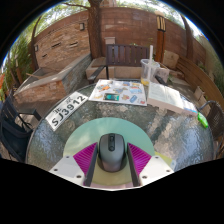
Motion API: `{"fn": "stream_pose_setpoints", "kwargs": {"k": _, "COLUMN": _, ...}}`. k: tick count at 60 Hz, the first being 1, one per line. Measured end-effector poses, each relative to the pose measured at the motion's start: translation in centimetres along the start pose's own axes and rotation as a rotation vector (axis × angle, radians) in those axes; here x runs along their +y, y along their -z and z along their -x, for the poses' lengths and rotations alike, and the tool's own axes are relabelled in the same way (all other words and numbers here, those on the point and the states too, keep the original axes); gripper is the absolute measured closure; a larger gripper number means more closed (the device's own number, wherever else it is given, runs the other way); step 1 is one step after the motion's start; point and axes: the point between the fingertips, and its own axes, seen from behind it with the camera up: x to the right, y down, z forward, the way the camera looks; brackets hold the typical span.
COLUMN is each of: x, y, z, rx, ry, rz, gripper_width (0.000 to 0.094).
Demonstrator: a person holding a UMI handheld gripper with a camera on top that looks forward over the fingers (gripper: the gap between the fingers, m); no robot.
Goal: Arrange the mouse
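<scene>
A dark grey computer mouse (112, 150) with a scroll wheel sits between my two fingers, its front pointing away from me. My gripper (112, 162) is shut on the mouse, with both pink pads (86, 157) against its sides. Under and just ahead of the mouse lies a round pale green mat (112, 128) on the glass table (60, 135). I cannot tell whether the mouse rests on the mat or hangs just above it.
Beyond the mat lie a white number plate (67, 108), a colourful printed sheet (120, 92), a clear plastic cup with a straw (150, 72) and an open white booklet (170, 98). A small green object (203, 119) lies off to the right. A bench (50, 80) and brick wall stand behind.
</scene>
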Motion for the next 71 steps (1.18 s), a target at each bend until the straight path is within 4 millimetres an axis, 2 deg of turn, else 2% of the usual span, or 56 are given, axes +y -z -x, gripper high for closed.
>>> {"fn": "stream_pose_setpoints", "kwargs": {"k": 2, "x": -0.2, "y": 0.4, "z": -0.1, "rx": 0.002, "ry": 0.007, "rz": -0.003, "gripper_width": 0.0284}}
{"fn": "stream_pose_setpoints", "kwargs": {"k": 5, "x": -0.7, "y": 1.6, "z": -0.2, "rx": 0.004, "ry": 0.024, "rz": -0.011, "gripper_width": 0.0068}}
{"fn": "stream_pose_setpoints", "kwargs": {"k": 8, "x": -1.1, "y": 2.7, "z": -0.3, "rx": 0.013, "ry": 0.035, "rz": -0.03, "gripper_width": 0.011}}
{"fn": "stream_pose_setpoints", "kwargs": {"k": 11, "x": -1.5, "y": 4.6, "z": -0.2, "rx": 0.024, "ry": 0.041, "rz": -0.048, "gripper_width": 0.0076}}
{"fn": "stream_pose_setpoints", "kwargs": {"k": 17, "x": -2.1, "y": 9.6, "z": 0.3, "rx": 0.043, "ry": 0.043, "rz": -0.069, "gripper_width": 0.0069}}
{"fn": "stream_pose_setpoints", "kwargs": {"k": 24, "x": -1.7, "y": 15.9, "z": 1.4, "rx": 0.065, "ry": 0.043, "rz": -0.108, "gripper_width": 0.0079}}
{"fn": "stream_pose_setpoints", "kwargs": {"k": 34, "x": 0.7, "y": 24.1, "z": 3.1, "rx": 0.111, "ry": 0.031, "rz": -0.154, "gripper_width": 0.0081}}
{"fn": "stream_pose_setpoints", "kwargs": {"k": 44, "x": 4.1, "y": 30.2, "z": 4.6, "rx": 0.139, "ry": 0.016, "rz": -0.177, "gripper_width": 0.008}}
{"fn": "stream_pose_setpoints", "kwargs": {"k": 52, "x": 6.0, "y": 33.1, "z": 5.6, "rx": 0.151, "ry": 0.019, "rz": -0.185, "gripper_width": 0.0079}}
{"fn": "stream_pose_setpoints", "kwargs": {"k": 58, "x": 6.3, "y": 34.8, "z": 5.8, "rx": 0.166, "ry": 0.036, "rz": -0.205, "gripper_width": 0.0076}}
{"fn": "stream_pose_setpoints", "kwargs": {"k": 71, "x": 7.1, "y": 35.3, "z": 6.6, "rx": 0.164, "ry": 0.058, "rz": -0.204, "gripper_width": 0.0073}}
